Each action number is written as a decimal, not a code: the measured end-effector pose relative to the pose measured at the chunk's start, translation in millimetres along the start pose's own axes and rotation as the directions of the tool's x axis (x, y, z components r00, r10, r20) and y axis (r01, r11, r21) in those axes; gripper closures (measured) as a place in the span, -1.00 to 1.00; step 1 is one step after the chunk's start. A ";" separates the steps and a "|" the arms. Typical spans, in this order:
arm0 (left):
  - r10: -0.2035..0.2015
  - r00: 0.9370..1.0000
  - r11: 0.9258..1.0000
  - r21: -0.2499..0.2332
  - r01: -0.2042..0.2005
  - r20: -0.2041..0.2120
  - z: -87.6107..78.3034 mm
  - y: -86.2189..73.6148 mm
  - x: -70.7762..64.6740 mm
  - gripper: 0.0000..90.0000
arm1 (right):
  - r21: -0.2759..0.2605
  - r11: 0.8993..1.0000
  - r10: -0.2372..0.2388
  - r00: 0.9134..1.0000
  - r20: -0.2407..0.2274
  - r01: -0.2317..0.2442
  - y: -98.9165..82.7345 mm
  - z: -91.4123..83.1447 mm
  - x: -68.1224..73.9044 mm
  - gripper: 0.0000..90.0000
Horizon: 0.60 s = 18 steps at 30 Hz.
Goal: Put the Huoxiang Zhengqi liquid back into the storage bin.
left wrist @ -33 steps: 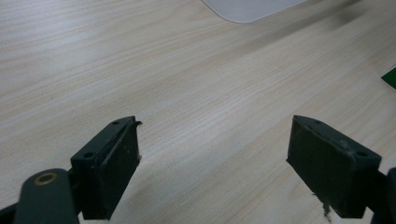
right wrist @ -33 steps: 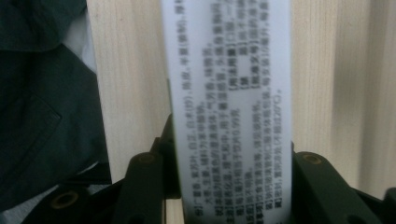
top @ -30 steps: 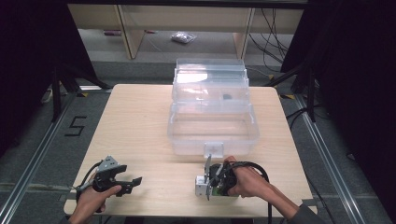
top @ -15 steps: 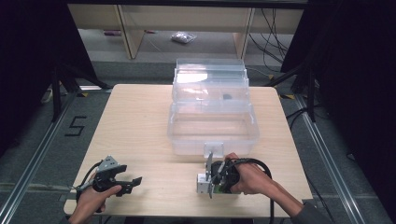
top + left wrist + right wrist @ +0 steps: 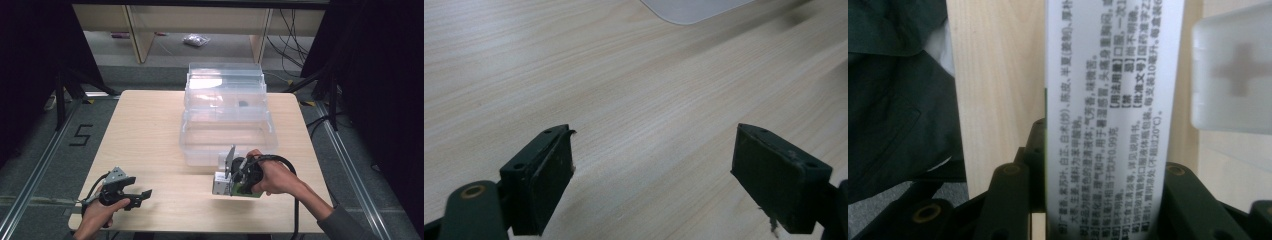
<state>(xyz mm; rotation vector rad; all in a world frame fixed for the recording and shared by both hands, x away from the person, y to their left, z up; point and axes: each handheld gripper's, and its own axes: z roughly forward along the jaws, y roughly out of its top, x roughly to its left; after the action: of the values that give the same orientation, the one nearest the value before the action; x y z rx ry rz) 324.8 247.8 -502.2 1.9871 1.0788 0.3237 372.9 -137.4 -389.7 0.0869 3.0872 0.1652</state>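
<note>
Near the table's (image 5: 150, 120) front edge, the right gripper (image 5: 235, 177) clamps a white medicine box (image 5: 221, 182) beside the clear bins (image 5: 227, 125); its own view shows printed text. The left gripper (image 5: 137, 196) rests wide open, empty, at the front left corner.

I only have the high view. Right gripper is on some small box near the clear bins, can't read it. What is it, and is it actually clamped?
Observer: In the right gripper view the right gripper is shut on a white carton; a black jaw sits on each side of it.
Operator: Any label?
Observer: Yes, its facing side carries rows of small black Chinese print, like a medicine box.
Operator: Left gripper holding anything?
Observer: No. In the left gripper view the left gripper has its jaws wide apart with bare wooden table between them.
Operator: Anything ahead of it?
Observer: A rounded corner of the clear bin sits at the top edge of that view.
</note>
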 end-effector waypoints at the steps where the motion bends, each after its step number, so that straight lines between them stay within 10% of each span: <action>1: -0.001 1.000 1.000 0.001 0.001 0.000 -0.1 0.0 0.1 -0.64 | 0.020 0.999 0.038 0.999 0.001 -0.038 -0.2 -2.7 1.3 0.45; 18: 0.000 1.000 1.000 0.001 0.000 0.000 -0.1 -0.1 0.3 -0.64 | 0.005 1.000 0.007 0.999 0.032 -0.007 3.2 -47.7 -22.5 0.45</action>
<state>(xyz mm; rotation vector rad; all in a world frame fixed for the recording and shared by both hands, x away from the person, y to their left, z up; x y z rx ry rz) 324.9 248.1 -502.2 1.9876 1.0788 0.3234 393.0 -140.5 -341.0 0.0998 3.0556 0.1543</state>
